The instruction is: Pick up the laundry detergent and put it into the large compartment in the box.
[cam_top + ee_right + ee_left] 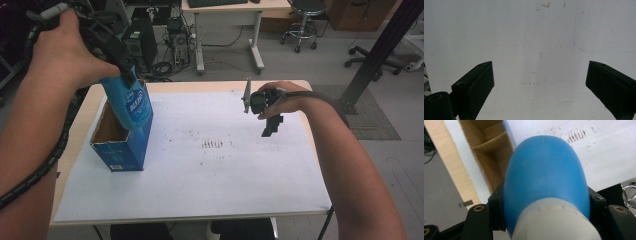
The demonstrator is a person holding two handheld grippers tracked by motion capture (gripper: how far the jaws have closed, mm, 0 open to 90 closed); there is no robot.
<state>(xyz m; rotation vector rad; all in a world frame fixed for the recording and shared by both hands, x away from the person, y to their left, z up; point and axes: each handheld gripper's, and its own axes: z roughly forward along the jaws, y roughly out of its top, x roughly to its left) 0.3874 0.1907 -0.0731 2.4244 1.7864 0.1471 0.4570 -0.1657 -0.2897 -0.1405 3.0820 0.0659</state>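
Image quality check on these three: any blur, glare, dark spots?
High view: dim, the person's forearms dark, blue bottle legible. Left gripper view: bottle close and soft, cardboard box sharper. Right gripper view: white sheet evenly lit, no glare, right hand-held gripper near-black, little detail.

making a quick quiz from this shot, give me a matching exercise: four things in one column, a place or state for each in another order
Things:
1. blue bottle
2. cardboard box
3. left claw
4. right claw

Places or states:
A. open, with nothing between its jaws, over the white sheet
B. stands on the table's left side, open at the top
C. hangs half inside the box, gripped near its white cap
D. shut on the bottle's neck end

Pairs: 1-C, 2-B, 3-D, 4-A
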